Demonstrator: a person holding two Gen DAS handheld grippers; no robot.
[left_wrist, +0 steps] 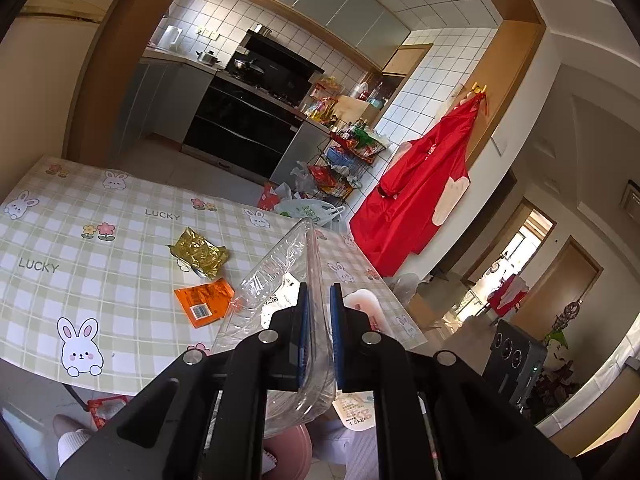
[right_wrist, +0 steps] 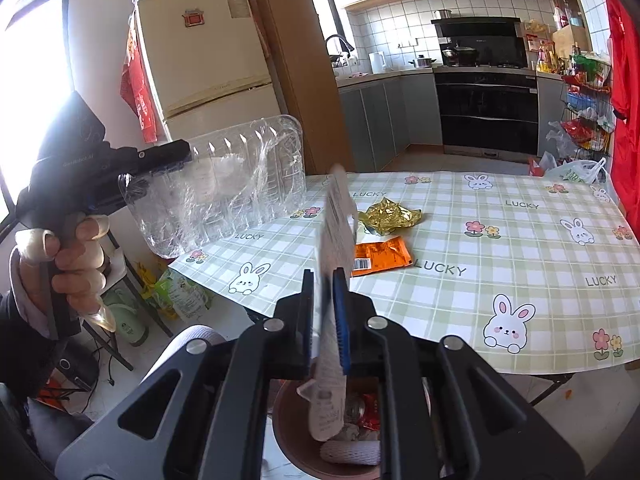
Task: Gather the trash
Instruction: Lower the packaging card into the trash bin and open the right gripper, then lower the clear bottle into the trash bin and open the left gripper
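Broadly, the table (right_wrist: 500,240), under a green-checked rabbit-print cloth, fills the middle of both views; its near edge runs just ahead of the grippers, and most of the cloth lies bare toward the far edge, beyond which open floor leads to the kitchen units. Off the table's near corner, the left gripper (left_wrist: 319,292) is clamped tight on the rim of a clear plastic tray (right_wrist: 224,184), held in the air with its long axis pointing away from the fingers toward the kitchen. The right gripper (right_wrist: 322,280) has a white printed label (right_wrist: 338,216) standing upright between its barely parted jaws, long axis up and down; whether the pads press on it I cannot tell. Below it sits a brown bin (right_wrist: 292,432) with scraps inside. On the cloth, a crumpled gold wrapper (right_wrist: 388,214) lies just beyond a flat orange packet (right_wrist: 380,258).
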